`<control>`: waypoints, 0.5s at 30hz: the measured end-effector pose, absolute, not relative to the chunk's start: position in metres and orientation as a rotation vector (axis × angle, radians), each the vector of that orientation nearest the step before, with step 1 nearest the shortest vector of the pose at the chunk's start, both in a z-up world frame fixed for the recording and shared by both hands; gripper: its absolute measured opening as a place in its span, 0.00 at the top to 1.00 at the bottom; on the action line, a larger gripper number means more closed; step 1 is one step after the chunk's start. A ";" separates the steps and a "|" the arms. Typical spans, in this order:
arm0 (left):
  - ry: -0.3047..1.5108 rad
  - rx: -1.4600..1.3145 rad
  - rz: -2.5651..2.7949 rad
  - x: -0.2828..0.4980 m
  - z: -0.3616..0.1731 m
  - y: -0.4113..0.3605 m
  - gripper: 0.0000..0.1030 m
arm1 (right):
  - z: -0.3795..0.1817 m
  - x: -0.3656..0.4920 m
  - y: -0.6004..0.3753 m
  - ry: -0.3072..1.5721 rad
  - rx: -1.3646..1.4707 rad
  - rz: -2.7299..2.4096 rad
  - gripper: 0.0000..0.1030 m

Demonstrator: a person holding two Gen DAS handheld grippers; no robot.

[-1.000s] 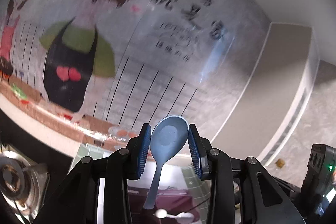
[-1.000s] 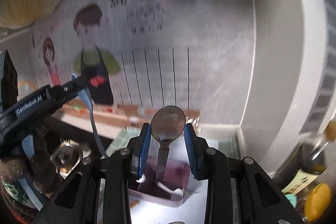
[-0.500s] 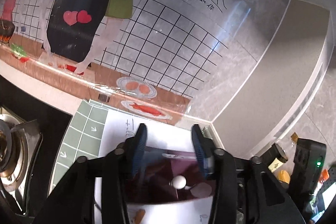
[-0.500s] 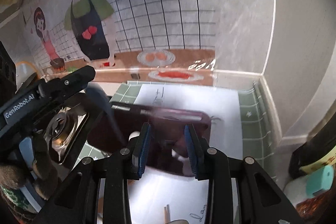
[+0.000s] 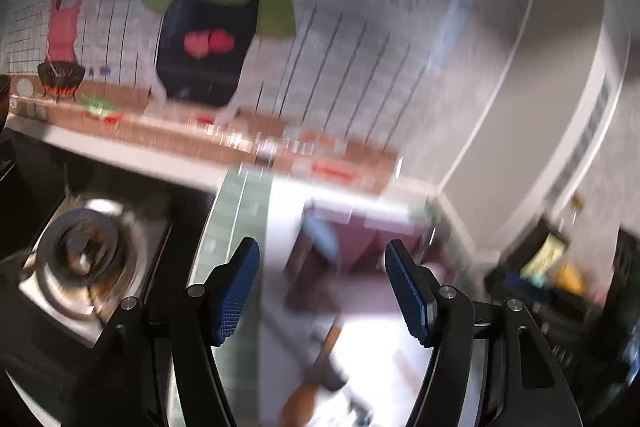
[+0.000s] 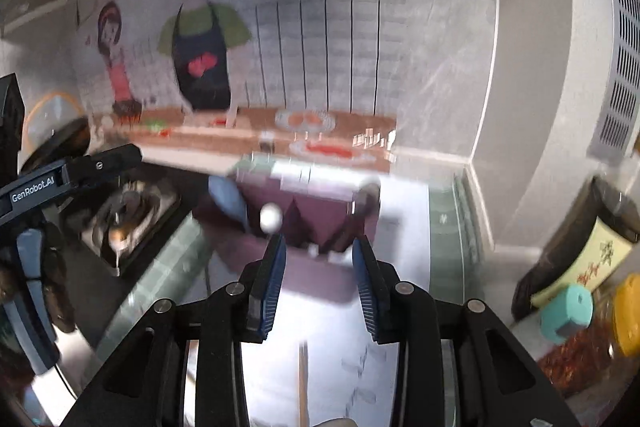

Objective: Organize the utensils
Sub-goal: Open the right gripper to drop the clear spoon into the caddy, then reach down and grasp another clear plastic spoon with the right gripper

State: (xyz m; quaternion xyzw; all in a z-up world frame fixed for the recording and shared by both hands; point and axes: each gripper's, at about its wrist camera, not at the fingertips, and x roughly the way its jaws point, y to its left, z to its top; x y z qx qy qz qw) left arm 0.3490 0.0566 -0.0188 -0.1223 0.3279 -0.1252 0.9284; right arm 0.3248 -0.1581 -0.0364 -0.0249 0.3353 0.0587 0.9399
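A purple utensil box (image 5: pixel 360 247) (image 6: pixel 320 199) stands on white paper ahead of both grippers. A blue spoon (image 5: pixel 320 237) (image 6: pixel 228 201) leans in its left side, a white spoon (image 6: pixel 270 217) in its middle and a metal spoon (image 6: pixel 368 193) at its right. My left gripper (image 5: pixel 322 291) is open and its jaws are still opening, with nothing between them. My right gripper (image 6: pixel 320 281) hangs just before the box, also open and holding nothing. One of the left gripper's fingers (image 6: pixel 116 159) shows at the left of the right wrist view.
A steel gas burner (image 5: pixel 80 259) (image 6: pixel 124 215) sits left of the green tiled mat (image 5: pixel 236 219). Bottles and jars (image 6: pixel 580 267) crowd the right corner by the wall. A brown-handled utensil (image 5: pixel 308 387), blurred, lies on the paper in front of the box.
Both grippers came down toward the purple box. The blue spoon left the left gripper and the metal spoon left the right one; both now stand in the box. The left jaws spread wide.
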 end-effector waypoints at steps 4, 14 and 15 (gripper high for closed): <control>0.794 -0.203 -0.230 0.330 -0.055 0.064 0.36 | -0.069 0.317 -0.156 0.780 -0.078 0.126 0.68; 0.923 -0.197 -0.140 0.290 -0.094 0.093 0.36 | -0.133 0.289 -0.148 0.982 -0.130 0.236 0.70; 0.932 -0.201 -0.142 0.288 -0.095 0.094 0.36 | -0.138 0.286 -0.146 1.007 -0.112 0.265 0.70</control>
